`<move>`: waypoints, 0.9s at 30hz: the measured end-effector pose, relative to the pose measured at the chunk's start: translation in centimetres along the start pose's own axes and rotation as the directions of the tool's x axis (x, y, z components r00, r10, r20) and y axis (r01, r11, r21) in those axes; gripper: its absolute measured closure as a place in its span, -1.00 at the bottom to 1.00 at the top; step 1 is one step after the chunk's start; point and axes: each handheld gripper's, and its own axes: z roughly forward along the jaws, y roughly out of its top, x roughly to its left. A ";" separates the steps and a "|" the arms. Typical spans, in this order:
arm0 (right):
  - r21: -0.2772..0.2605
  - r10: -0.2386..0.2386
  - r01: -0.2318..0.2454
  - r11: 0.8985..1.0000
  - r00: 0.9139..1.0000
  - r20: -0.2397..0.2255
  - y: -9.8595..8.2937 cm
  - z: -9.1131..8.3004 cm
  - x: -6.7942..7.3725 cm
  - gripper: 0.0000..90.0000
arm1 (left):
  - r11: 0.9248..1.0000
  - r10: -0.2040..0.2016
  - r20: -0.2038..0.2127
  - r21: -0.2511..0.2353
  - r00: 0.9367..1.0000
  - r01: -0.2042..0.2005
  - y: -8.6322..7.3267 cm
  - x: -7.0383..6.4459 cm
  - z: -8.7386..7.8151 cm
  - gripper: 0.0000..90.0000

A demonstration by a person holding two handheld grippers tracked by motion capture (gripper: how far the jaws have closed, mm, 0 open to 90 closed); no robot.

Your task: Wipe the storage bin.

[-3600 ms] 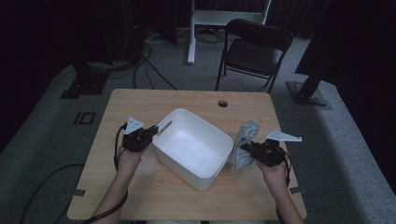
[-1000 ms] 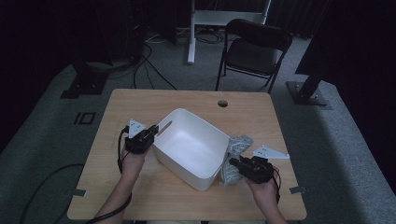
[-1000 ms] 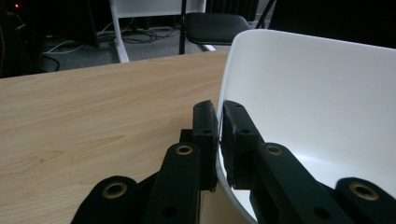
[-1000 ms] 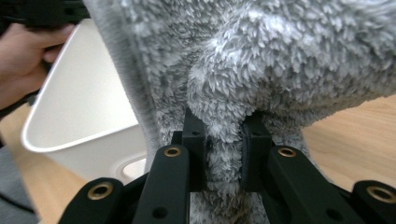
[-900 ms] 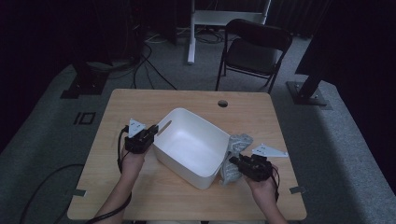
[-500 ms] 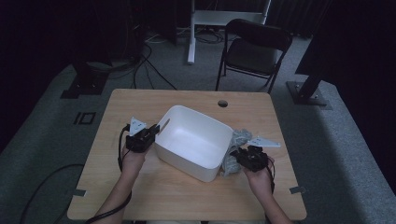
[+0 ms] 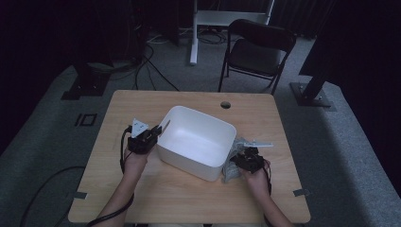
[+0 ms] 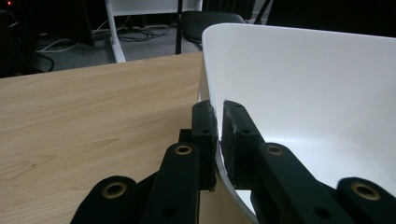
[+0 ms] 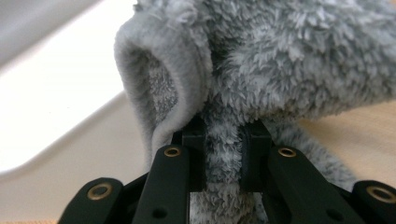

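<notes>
The grey fleece cloth [image 9: 261,70] runs off the right gripper view at twelve and three o'clock; its shape can't be told.

I see a plain white tub [image 7: 196,141] on a light tan wood-grain tabletop [image 7: 142,194]. My left claw [image 8: 215,122] is matte black with brass-coloured rivets, as is my right claw [image 9: 223,154]. The fluffy cloth [image 9: 299,60] is pale grey. Beyond, a black chair [image 7: 257,49] stands on dark grey carpet [image 7: 331,137].

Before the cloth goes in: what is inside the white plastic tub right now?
The white plastic tub shows a bare white floor and walls. The left tool pinches its rim. The near wall hides the floor strip just behind it.
</notes>
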 end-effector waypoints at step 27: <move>-0.201 -0.120 0.100 0.974 0.989 -0.089 1.4 -6.9 4.8 0.70 | 1.000 -0.001 -0.026 -0.012 1.000 0.001 -0.1 -0.4 0.3 0.86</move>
